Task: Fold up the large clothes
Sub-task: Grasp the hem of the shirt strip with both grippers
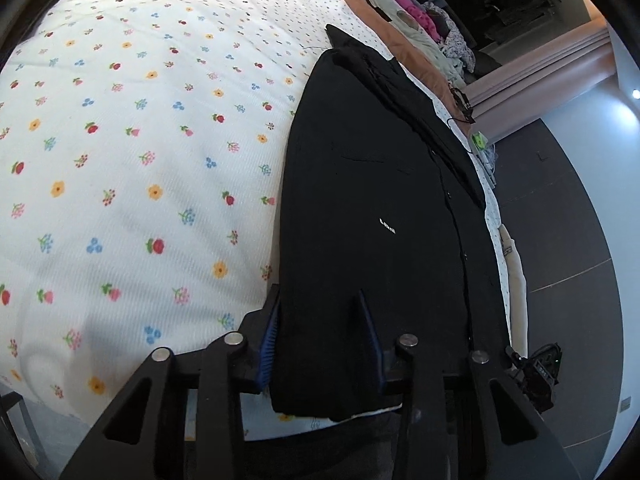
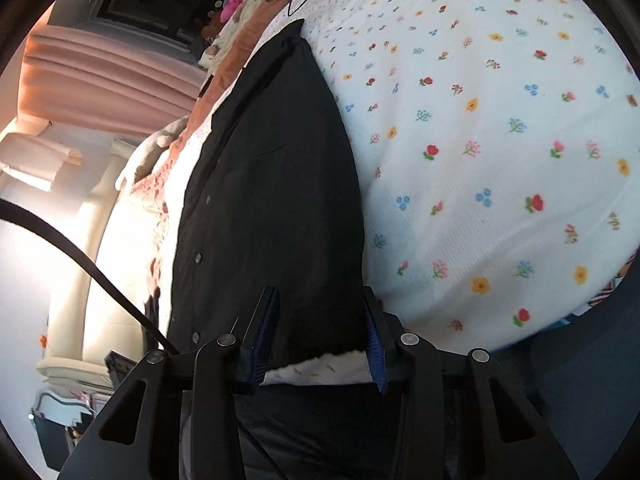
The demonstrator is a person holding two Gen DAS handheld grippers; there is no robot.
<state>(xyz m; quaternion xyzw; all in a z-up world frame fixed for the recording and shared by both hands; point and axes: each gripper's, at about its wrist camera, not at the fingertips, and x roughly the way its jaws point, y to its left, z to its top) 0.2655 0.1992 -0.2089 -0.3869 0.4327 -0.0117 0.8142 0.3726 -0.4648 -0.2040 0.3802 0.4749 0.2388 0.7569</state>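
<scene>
- While the black jacket [image 1: 372,200] lies flat on the bed, both tools sit at its near end.
- The jacket is folded into a long strip and lies close to one side of the bed, on a white sheet [image 1: 140,140] with little flowers.
- A row of small round buttons [image 2: 198,258] runs down the jacket, and a tiny white label [image 1: 387,226] shows on its front.
- The left tool [image 1: 322,340] has its two blue fingers spread wide, one on each side of the jacket's near end. One finger [image 1: 269,336] sits at the jacket's edge; the other stands on the black cloth. It is not pinching anything.
- The right tool [image 2: 320,336] is spread wide too, with the jacket's near edge between its blue fingers [image 2: 262,332]. It holds nothing.
- A pile of other clothes [image 1: 424,20] lies at the far end of the bed, well apart from the jacket.
- A black cable [image 2: 80,256] hangs beside the right tool.
- Pink curtains [image 2: 108,76] hang past the bed.
</scene>
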